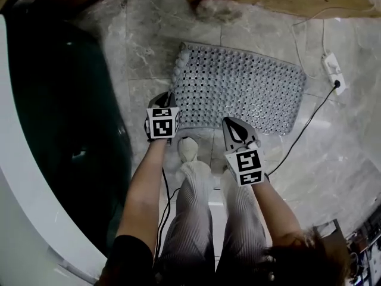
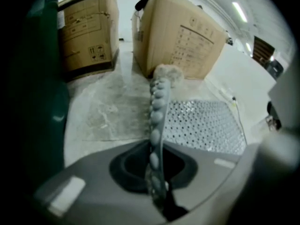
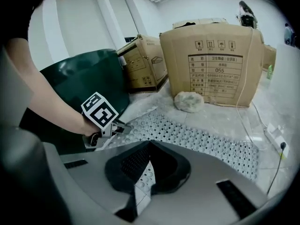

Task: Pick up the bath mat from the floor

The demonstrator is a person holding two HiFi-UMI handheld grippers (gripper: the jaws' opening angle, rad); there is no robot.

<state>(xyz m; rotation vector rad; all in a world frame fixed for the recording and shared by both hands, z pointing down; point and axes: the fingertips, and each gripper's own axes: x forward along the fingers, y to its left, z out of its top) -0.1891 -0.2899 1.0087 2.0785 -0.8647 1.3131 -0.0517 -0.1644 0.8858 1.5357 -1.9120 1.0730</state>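
Floor: grey marbled tiles, filling most of the head view.
Tub: dark green with a white rim, along the left side of the frame.
Cardboard boxes: standing at the top edge of the head view, beyond the mat.
Bath mat: grey and studded, upper centre of the head view. Its far part lies flat on the floor, while its left edge is raised and curled.
Left gripper: at the mat's near left corner. The jaws are pressed together on the mat's edge, which stands upright between them.
Right gripper: at the mat's near edge, right of the left gripper. The jaws are clamped on a fold of the mat.
Fluffy lump: pale, on the floor against a box.
Power strip: white, upper right, on the floor just beside the mat's right end.
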